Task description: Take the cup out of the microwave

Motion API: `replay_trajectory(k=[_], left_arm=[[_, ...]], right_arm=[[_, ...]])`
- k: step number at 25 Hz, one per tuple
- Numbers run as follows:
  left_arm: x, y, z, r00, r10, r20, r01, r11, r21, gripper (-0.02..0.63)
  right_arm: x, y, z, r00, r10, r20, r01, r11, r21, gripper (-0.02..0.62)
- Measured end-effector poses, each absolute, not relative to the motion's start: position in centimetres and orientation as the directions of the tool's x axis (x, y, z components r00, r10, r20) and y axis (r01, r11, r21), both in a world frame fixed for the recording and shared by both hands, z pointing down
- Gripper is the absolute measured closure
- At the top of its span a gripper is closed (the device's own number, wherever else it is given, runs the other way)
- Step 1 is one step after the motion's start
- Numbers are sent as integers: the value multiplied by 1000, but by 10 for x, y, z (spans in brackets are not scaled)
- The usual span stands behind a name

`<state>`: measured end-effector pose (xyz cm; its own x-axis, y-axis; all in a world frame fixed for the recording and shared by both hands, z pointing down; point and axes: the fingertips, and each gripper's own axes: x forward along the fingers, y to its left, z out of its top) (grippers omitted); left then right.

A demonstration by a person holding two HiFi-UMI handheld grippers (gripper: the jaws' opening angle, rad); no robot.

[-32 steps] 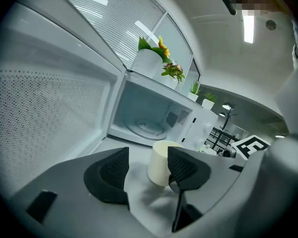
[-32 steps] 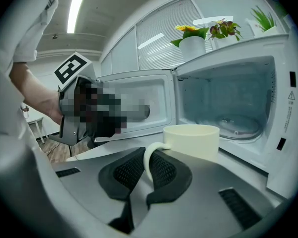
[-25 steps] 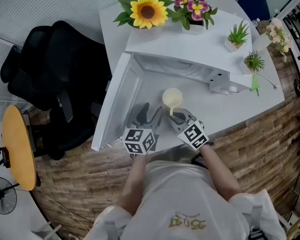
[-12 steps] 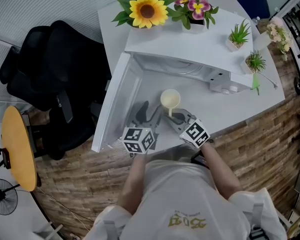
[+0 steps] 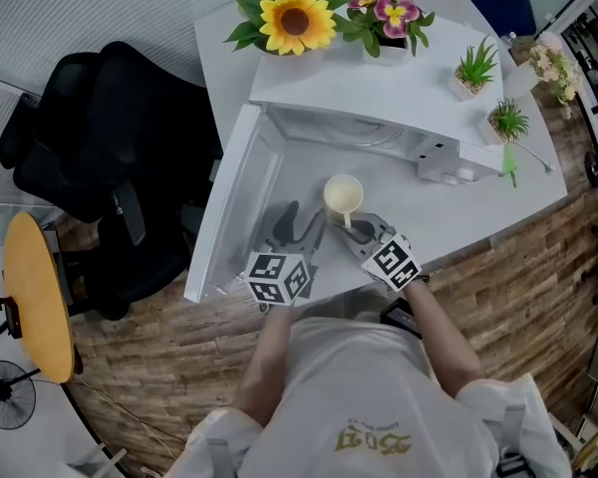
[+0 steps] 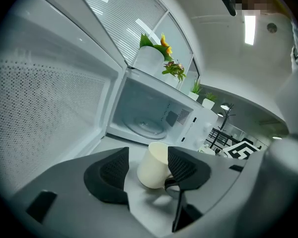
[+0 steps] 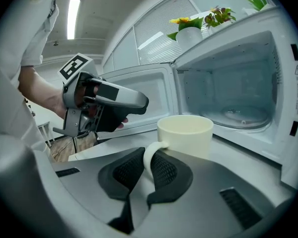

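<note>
right gripper (image 7: 146, 168): fingers starting to open around cup (image 7: 185, 133) handle | cup on bench (image 5: 498, 207), outside microwave (image 5: 379, 98) | left gripper (image 5: 297, 229): fingers wide, empty | retrieval seems done

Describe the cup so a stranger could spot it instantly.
Find the white microwave with its door swung open on the white table. Just before its opening stands a cream cup, the only cup there, its handle between the opening jaws of the right gripper.

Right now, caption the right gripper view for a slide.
Right tool, jaws opening on the handle of the cup, set on the table before the open microwave.
</note>
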<state>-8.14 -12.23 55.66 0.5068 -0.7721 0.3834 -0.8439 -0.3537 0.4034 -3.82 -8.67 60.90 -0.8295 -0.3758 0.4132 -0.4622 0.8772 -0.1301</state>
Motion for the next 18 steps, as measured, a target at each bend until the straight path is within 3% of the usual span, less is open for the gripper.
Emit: replay_trajectory(k=[18], left_arm=[[-91,-102,558,485,-787,382,-861,-352,367,360]], right_arm=[[-30,-77,620,-800,-430,418,-474,881,-1,514]])
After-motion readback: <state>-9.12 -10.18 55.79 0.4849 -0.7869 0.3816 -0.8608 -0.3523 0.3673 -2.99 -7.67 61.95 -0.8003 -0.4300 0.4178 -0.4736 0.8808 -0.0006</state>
